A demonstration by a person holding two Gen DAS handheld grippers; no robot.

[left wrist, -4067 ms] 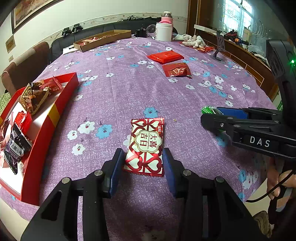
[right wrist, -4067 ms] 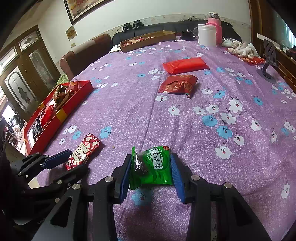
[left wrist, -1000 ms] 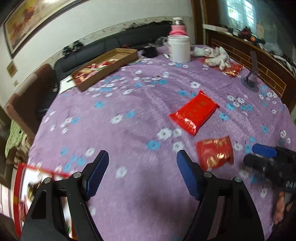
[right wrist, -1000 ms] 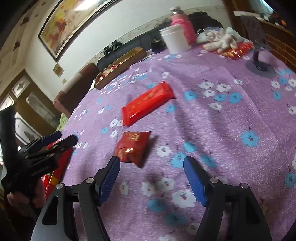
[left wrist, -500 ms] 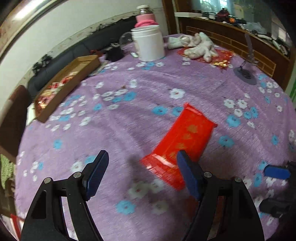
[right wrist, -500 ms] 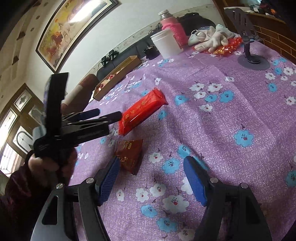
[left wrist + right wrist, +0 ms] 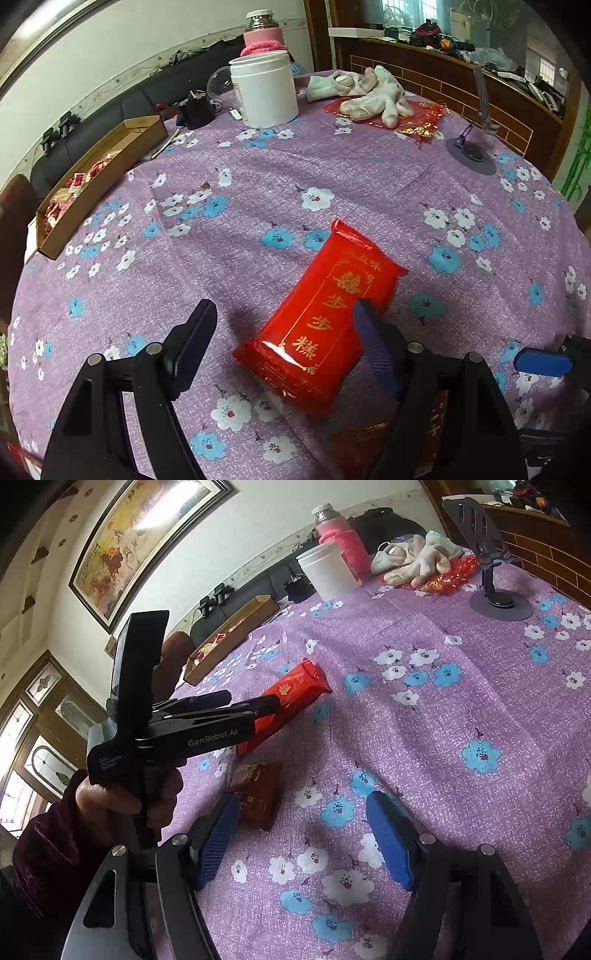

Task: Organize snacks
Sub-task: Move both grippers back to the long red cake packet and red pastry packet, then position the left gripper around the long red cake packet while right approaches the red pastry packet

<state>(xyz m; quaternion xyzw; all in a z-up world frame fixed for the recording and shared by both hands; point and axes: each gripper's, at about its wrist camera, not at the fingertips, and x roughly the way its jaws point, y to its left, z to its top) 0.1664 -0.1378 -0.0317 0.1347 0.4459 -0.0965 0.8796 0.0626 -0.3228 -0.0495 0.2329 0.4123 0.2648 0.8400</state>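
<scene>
A long bright red snack packet [image 7: 321,314] with gold writing lies slantwise on the purple flowered tablecloth [image 7: 258,221]. My left gripper [image 7: 284,343] hangs open over its near end; its right finger overlaps the packet's edge and the pads do not press on it. In the right wrist view a hand holds that left gripper [image 7: 251,699] above the same long packet [image 7: 295,686]. My right gripper [image 7: 304,842] is open and holds nothing. A small dark red packet [image 7: 258,797] lies just beyond its left finger, and shows in the left wrist view as the small packet [image 7: 406,432], partly hidden.
At the far side stand a white jar [image 7: 264,88], a pink flask [image 7: 264,35], white gloves [image 7: 369,92] on red wrapping and a phone stand [image 7: 472,147]. A cardboard box [image 7: 99,177] with snacks lies at the far left. The right gripper's blue fingertip [image 7: 543,363] shows low right.
My left gripper has swung over and down to the long red packet, which now lies between its open fingers. The right gripper has stayed in place by the small packet.
</scene>
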